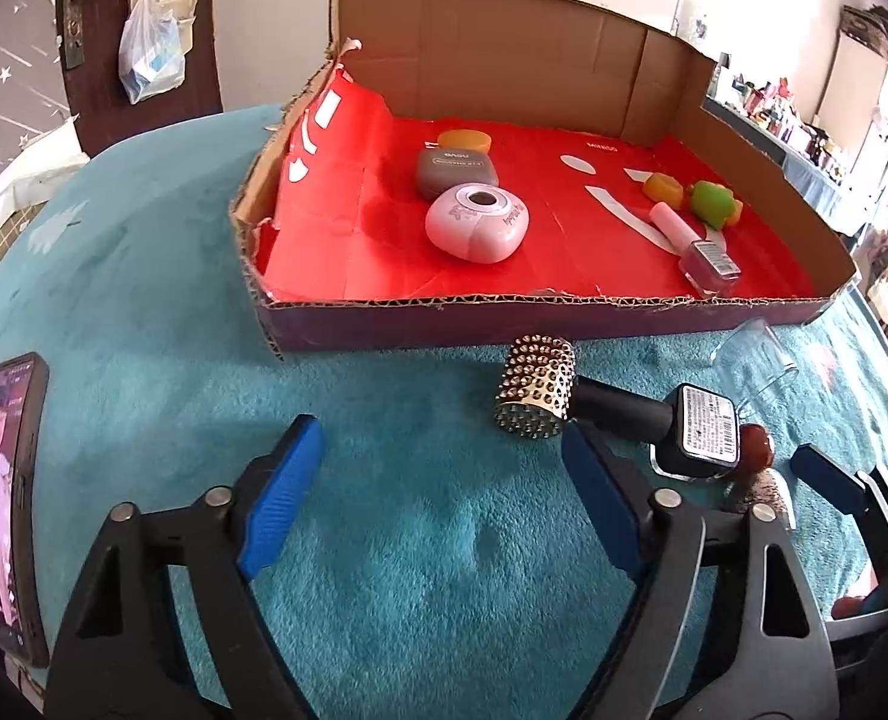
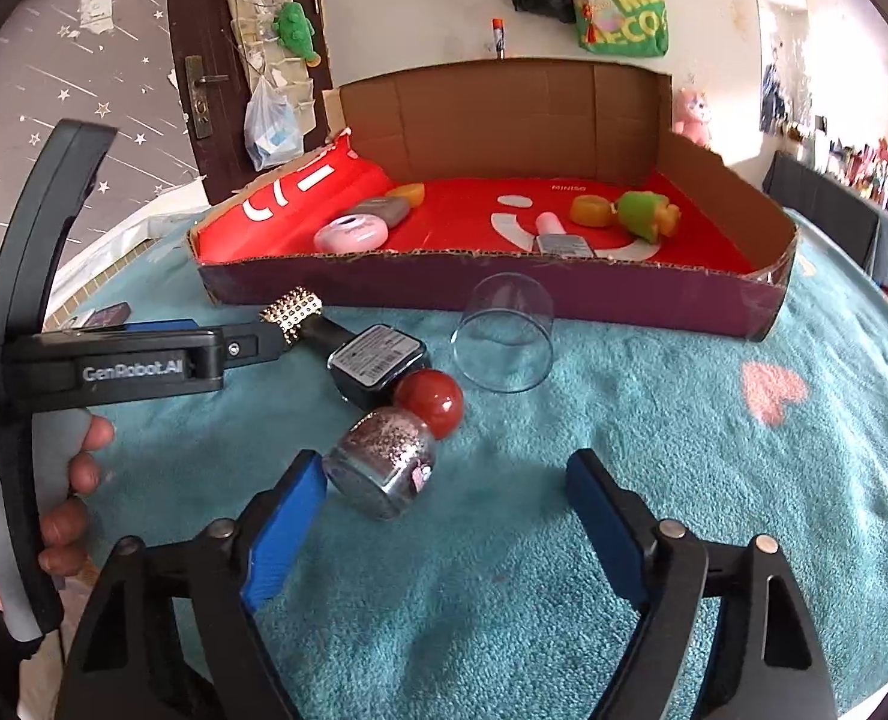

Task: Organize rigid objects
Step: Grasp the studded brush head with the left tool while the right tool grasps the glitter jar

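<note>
Grippers both w/ jaws apart, nothing clamped: left gripper (image 1: 444, 498) over bare teal blanket (image 1: 144, 312), right gripper (image 2: 447, 516) beside glitter polish bottle (image 2: 384, 468), its left pad just at the glass. Dark studded-cap bottle (image 2: 378, 363) lies next to it, clear cup (image 2: 504, 342) nearby, all in front of cardboard tray (image 2: 564, 300).

Both wrist views look obliquely down, sharing the cardboard tray (image 1: 564, 312).
</note>
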Demonstrator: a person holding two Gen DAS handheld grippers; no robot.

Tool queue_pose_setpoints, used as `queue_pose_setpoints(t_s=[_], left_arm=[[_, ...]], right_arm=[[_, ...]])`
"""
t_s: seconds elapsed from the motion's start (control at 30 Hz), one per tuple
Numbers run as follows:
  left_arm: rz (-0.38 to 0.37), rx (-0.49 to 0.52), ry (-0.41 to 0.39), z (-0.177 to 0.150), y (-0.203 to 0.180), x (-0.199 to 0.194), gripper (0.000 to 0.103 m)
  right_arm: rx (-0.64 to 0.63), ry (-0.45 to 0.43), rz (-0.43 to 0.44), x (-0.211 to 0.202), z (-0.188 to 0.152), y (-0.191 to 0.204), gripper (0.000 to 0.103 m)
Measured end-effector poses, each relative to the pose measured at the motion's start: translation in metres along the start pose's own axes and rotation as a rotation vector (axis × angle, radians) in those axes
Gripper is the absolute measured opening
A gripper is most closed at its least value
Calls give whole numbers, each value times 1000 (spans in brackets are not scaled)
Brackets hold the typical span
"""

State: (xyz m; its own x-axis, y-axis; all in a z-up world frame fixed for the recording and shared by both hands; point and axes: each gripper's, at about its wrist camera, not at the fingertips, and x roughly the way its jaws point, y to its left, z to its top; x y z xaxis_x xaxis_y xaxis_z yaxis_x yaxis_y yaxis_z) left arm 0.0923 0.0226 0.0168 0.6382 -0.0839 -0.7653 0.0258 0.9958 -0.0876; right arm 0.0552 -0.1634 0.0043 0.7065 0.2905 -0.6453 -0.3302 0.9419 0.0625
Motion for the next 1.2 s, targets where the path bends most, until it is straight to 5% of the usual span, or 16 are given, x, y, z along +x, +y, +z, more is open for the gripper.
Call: queue_pose_setpoints(t_s=[0.3,0.4,0.57,0.73,1.2], left_arm=[[12,26,15,11,-12,10,68],[33,47,21,13,-17,14,60],[13,46,16,16,-19,13,33],[-3,54,6,14,-21,10,24],[-90,25,-42,4,-12,-35,24]], right_arm=[[-23,-52,-18,8,0,8,70],[-25,-53,-23,10,1,10,66],[-22,-32,-19,12,6,11,40],[-21,-16,-10,15,9,9,38],[58,-37,151,-22,25,-14,35]])
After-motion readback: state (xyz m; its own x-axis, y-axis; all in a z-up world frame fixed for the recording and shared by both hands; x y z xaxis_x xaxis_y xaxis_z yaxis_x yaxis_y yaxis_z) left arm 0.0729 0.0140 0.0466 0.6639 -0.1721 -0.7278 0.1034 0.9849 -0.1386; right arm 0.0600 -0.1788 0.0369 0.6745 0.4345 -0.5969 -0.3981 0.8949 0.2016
